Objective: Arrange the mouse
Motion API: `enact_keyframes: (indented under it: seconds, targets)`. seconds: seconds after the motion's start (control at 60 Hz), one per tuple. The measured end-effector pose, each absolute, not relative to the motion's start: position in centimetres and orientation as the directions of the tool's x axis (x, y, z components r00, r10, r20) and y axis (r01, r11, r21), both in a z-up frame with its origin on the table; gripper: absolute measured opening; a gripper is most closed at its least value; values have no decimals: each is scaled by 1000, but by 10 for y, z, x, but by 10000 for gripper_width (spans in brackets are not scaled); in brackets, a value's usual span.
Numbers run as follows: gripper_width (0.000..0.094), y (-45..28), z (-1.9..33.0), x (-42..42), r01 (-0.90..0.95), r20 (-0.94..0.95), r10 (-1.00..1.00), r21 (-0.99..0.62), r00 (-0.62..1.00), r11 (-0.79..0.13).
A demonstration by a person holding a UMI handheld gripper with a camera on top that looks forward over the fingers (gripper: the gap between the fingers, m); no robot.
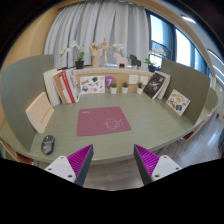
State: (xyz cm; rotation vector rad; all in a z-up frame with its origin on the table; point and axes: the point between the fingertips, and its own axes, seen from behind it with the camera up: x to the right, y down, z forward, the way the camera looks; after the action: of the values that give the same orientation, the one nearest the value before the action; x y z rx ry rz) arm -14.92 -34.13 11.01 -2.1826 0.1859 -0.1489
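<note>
A dark grey mouse [47, 145] lies on the green desk [150, 128] near its front left corner, ahead and to the left of my left finger. A pink mouse mat [101, 122] lies flat in the middle of the desk, beyond the fingers. My gripper [113, 160] hangs above the desk's front edge, open, with nothing between its magenta pads [78, 160]. The mouse is well apart from the fingers and off the mat.
Grey-green partition walls [25, 85] fence the desk on the left and right. Books [63, 88] lean at the back left. A shelf with small plants and pictures [110, 82] runs along the back. Cards [177, 100] lean against the right wall.
</note>
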Motion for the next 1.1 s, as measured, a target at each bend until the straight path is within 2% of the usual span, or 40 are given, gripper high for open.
enact_keyframes:
  seconds: [0.133,0.3,0.483,0.783,0.867,0.917,0.967,1.1]
  targets:
    - [818,-348,66,-230,-57,8,-101,-783,995,-620]
    - [828,-348,30,-327,-19,-47,26,-750,999,-661]
    - [830,-322,13,-405,13,-89,119,-749,989,-663]
    - [809,-258,-7,-437,36,-78,147,-764,986,-645]
    - [749,-246,-9,-435,60,-41,141,-763,989,-644]
    - [661,-240,-9,-434,75,-14,135,-768,991,-636]
    - [501,-236,-10,-434,65,-17,124,-775,992,-628]
    - [381,-236,-12,-432,60,-13,110,-771,994,-635]
